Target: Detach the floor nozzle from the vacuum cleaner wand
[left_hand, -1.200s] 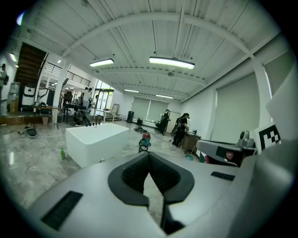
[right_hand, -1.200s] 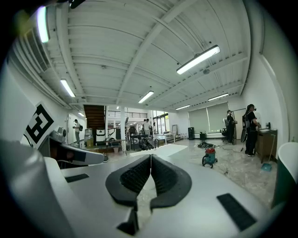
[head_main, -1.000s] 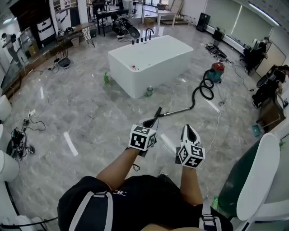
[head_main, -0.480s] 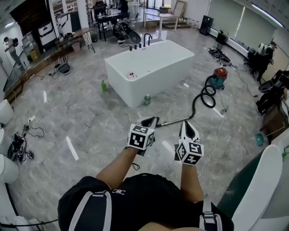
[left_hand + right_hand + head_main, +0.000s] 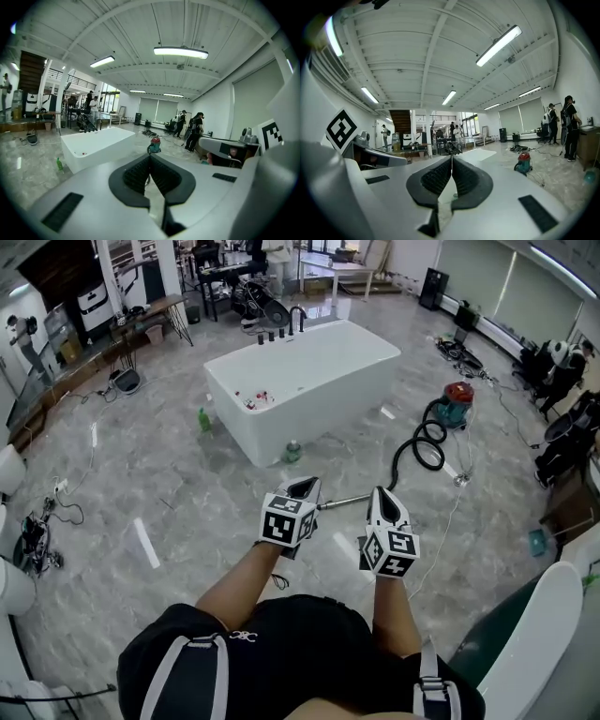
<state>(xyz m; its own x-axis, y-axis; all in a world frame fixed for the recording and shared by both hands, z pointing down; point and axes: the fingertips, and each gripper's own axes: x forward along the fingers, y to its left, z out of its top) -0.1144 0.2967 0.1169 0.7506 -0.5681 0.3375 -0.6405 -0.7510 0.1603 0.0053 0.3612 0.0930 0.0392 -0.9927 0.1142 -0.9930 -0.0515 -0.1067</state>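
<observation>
- Grey metal marked the wand [image 5: 345,502]: a thin tube that lay low over the stone floor [image 5: 187,484] just ahead of me, showing between the two grippers in the head view.
- Its right end ran into the black hose [image 5: 424,442], which coiled back to the red-and-teal canister [image 5: 455,395], well apart from me and to the right of the white bathtub [image 5: 309,381].
- I could not make out the floor nozzle. I judged that it sat at the wand's left end, hidden behind the left gripper [image 5: 302,487].
- Left gripper: jaws closed tip to tip, with nothing between them. Right gripper [image 5: 382,495]: likewise clenched and empty. Neither touched the wand.
- Handling, as I judged it: the tube would be stiff, light and slippery on its smooth metal. The nozzle would be bulkier and easier to pinch.
- Hold points, as I judged them: one gripper on the tube close to the joint and the other on the nozzle's neck, then a straight pull apart. No latch could be seen.
</observation>
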